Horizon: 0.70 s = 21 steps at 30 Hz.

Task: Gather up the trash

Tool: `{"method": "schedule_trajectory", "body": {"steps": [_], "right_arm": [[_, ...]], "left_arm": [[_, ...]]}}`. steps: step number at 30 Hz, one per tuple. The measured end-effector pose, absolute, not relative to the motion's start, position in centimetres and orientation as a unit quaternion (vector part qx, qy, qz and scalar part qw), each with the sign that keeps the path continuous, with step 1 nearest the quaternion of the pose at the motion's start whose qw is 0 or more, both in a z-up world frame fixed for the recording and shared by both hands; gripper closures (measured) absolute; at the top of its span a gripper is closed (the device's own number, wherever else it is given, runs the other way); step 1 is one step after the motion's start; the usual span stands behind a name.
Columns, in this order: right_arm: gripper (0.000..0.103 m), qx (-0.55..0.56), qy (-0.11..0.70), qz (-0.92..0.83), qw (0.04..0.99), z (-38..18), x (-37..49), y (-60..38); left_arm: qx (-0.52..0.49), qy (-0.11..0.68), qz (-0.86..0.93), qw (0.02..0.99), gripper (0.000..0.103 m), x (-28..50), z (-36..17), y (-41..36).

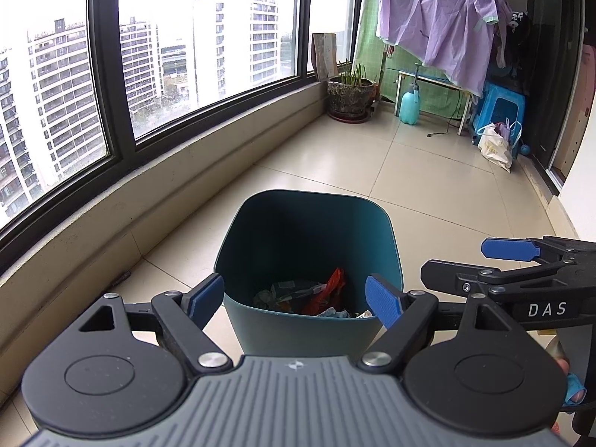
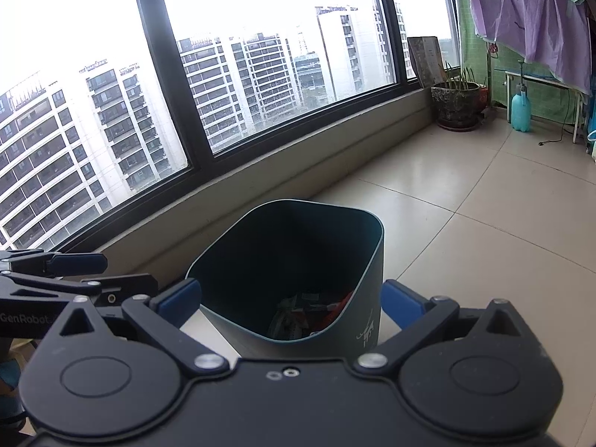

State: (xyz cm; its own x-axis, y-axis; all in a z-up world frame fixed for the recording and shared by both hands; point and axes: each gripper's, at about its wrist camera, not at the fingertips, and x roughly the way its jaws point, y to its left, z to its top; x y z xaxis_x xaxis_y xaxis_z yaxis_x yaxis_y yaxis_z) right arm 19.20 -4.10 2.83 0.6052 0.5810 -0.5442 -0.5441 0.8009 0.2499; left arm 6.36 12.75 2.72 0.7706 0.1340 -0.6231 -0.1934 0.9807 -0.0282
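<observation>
A dark teal trash bin (image 1: pixel 298 331) stands on the tiled floor right in front of both grippers. A red wrapper (image 1: pixel 331 290) and crumpled papers (image 1: pixel 287 290) lie at its bottom; the right wrist view shows the same trash (image 2: pixel 298 309) inside the bin (image 2: pixel 283 246). My left gripper (image 1: pixel 294 298) is open, and its blue pads straddle the bin's near rim without touching it. My right gripper (image 2: pixel 292 300) is open too, with nothing between its fingers, one on each side of the bin. Each gripper shows at the edge of the other's view: right gripper (image 1: pixel 473 260), left gripper (image 2: pixel 108 272).
A low wall under big windows runs along the left. At the far end stand a plant pot (image 1: pixel 350 95), a turquoise spray bottle (image 1: pixel 409 106), a blue stool (image 1: pixel 501 108) and a white bag (image 1: pixel 495 145). Purple cloth (image 1: pixel 439 18) hangs overhead. A small dark object (image 1: pixel 121 277) lies by the wall.
</observation>
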Motion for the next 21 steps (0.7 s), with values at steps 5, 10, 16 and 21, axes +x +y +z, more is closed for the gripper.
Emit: {"method": "schedule_trajectory", "body": {"steps": [5, 10, 16, 21], "right_arm": [[0.000, 0.027, 0.313, 0.312, 0.897, 2.75, 19.14, -4.06], [0.000, 0.031, 0.312, 0.305, 0.899, 2.81, 19.30, -4.16], [0.000, 0.026, 0.311, 0.306, 0.899, 2.86, 18.99, -3.96], [0.000, 0.027, 0.311, 0.305, 0.900, 3.00, 19.03, -4.08]], "left_arm": [[-0.048, 0.322, 0.086, 0.942, 0.020, 6.22, 2.62, 12.87], [-0.045, 0.316, 0.081, 0.944, 0.020, 5.91, 2.58, 12.91], [-0.048, 0.315, 0.080, 0.945, 0.020, 5.62, 2.45, 13.17], [-0.046, 0.310, 0.079, 0.946, 0.020, 5.43, 2.57, 13.19]]}}
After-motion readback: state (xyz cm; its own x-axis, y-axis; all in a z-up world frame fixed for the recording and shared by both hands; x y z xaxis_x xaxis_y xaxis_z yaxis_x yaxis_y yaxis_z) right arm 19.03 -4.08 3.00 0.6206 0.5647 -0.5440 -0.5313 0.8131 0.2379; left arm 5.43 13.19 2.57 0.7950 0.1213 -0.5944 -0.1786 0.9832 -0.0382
